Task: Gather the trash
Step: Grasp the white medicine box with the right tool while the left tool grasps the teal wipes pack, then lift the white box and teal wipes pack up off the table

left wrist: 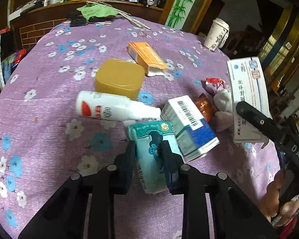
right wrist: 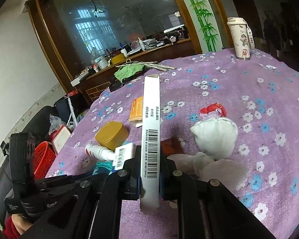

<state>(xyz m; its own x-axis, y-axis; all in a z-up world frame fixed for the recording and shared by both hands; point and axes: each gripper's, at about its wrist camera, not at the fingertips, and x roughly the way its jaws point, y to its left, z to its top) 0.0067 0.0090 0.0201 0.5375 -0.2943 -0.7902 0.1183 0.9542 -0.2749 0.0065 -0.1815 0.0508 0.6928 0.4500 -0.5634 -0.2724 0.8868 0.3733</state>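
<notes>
My left claw (left wrist: 148,149) nearly shut astride teal tissue pack (left wrist: 155,155), near tabletop (left wrist: 39,99) front edge. Pack soft, light, squashy, film slick: take mid-body. My right claw (right wrist: 149,159) clamped on flat white carton (right wrist: 151,131), stiff, light.

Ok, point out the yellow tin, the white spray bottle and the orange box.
yellow tin (left wrist: 119,78): left wrist view, lid top.
white spray bottle (left wrist: 103,107): left wrist view, body.
orange box (left wrist: 147,54): left wrist view, top face.
</notes>
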